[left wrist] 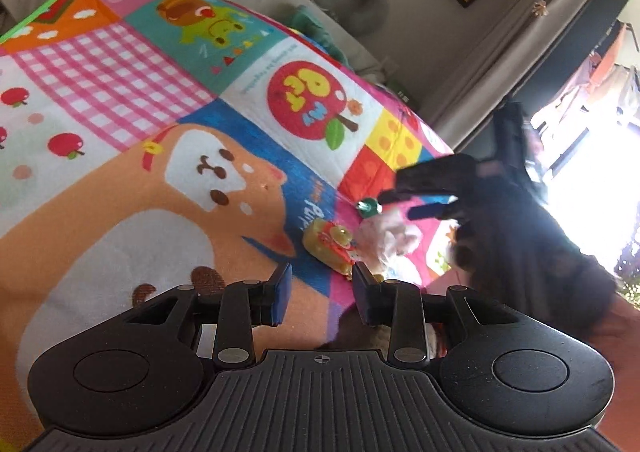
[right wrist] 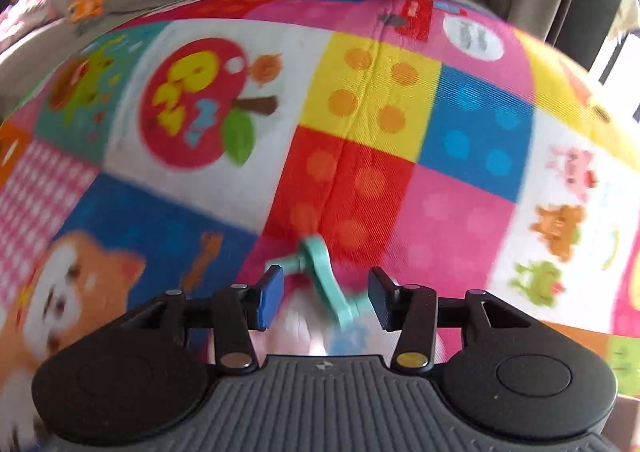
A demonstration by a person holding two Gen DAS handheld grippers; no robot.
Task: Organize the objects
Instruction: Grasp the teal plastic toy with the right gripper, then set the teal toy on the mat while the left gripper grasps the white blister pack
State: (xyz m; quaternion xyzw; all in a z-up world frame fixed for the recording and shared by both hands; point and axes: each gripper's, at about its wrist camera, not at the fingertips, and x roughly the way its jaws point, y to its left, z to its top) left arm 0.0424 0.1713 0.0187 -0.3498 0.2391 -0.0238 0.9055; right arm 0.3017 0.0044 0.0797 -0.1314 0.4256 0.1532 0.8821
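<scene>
On the patchwork mat [right wrist: 360, 92], the parted right gripper [right wrist: 326, 298] straddles a blurred teal plastic toy [right wrist: 320, 264]; the left gripper [left wrist: 322, 294] gapes empty beside a yellow toy [left wrist: 330, 242]

Little legible print on the play mat

The play mat [left wrist: 120, 64] carries yellow letters on a red apple [left wrist: 308, 100], seen upside down and hard to read; a line of small print beside it and orange script on the blue patch stay too blurred.

Ahead of my left gripper [left wrist: 322, 294]: bare play mat [left wrist: 120, 180], passable. Blocking its right side: yellow toy [left wrist: 330, 246], pink-white plush [left wrist: 386, 236], my right gripper [left wrist: 416, 204] over them. Between my right gripper's spread fingers: teal toy [right wrist: 324, 276].
</scene>
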